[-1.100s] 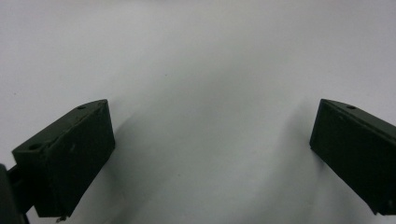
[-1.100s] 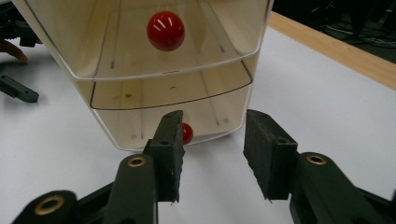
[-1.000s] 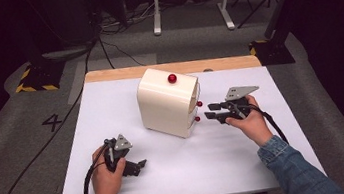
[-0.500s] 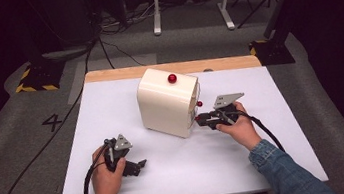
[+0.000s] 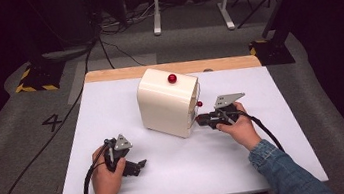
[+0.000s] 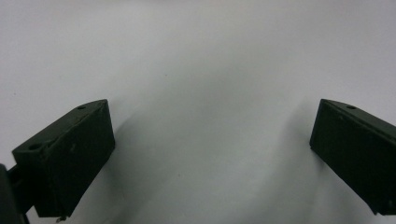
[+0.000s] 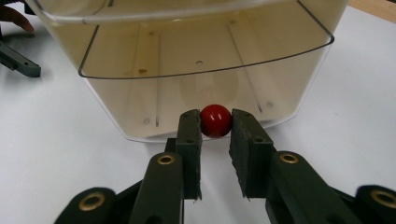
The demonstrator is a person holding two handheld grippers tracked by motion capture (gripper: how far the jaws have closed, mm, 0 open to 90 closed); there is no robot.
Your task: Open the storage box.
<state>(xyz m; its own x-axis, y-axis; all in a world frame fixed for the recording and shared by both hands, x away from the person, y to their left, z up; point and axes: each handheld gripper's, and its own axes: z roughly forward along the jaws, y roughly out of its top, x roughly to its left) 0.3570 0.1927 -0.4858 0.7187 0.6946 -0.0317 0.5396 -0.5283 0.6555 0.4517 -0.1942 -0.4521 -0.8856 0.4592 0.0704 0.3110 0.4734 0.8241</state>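
Observation:
A cream box (image 5: 166, 105) lies on the white table (image 5: 111, 110), with one red knob (image 5: 172, 79) on top and another red knob (image 5: 199, 104) on its right face. That right face is a clear panel (image 7: 205, 56). My right gripper (image 5: 200, 120) presses against its lower edge, shut on a third red knob (image 7: 215, 120) that sits between the two jaws. My left gripper (image 5: 138, 166) rests on the table near the front left, well away from the box. In the left gripper view its jaws stand wide open over bare white table (image 6: 210, 70).
A wooden strip (image 5: 121, 74) edges the table's far side. Cables (image 5: 41, 149) run over the grey floor to the left, and a white stand (image 5: 188, 4) is behind the table. The left gripper (image 7: 18, 60) appears beside the box in the right gripper view.
My right gripper has moved left to the box's clear face and closed on the lower red knob. The left hand and its gripper have stayed put.

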